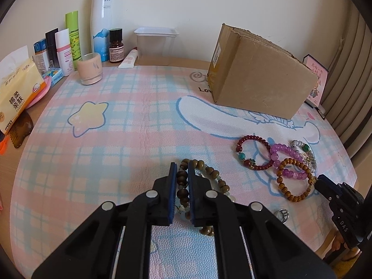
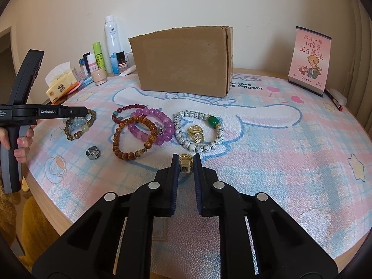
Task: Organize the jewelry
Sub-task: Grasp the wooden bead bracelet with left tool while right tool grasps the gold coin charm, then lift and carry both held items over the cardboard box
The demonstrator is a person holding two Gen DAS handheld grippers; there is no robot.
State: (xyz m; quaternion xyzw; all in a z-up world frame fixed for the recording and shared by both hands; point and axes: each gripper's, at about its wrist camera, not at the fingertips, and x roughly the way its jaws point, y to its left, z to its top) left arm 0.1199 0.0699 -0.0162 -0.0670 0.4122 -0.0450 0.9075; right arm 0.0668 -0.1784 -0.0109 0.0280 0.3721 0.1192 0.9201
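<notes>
My left gripper [image 1: 182,166] is shut on a brown wooden bead bracelet [image 1: 182,181] lying on the mat, with a pale bead bracelet [image 1: 229,195] under it. It also shows in the right wrist view [image 2: 79,125]. My right gripper [image 2: 186,160] is shut on a gold ring [image 2: 185,164] on the mat. Ahead lie an amber bracelet [image 2: 121,150], a purple bracelet [image 2: 167,121], a dark red bracelet [image 2: 123,110], a white bracelet with a green bead [image 2: 197,147], a gold clasp piece [image 2: 196,133] and a silver ring [image 2: 93,153].
A cardboard box [image 2: 183,60] stands at the back of the pastel mat [image 2: 279,139]. A clear plastic tub [image 1: 155,44], bottles [image 1: 102,16], a cup [image 1: 90,68] and a tissue pack [image 1: 16,88] line the left. A pink calendar card [image 2: 308,58] stands at the right.
</notes>
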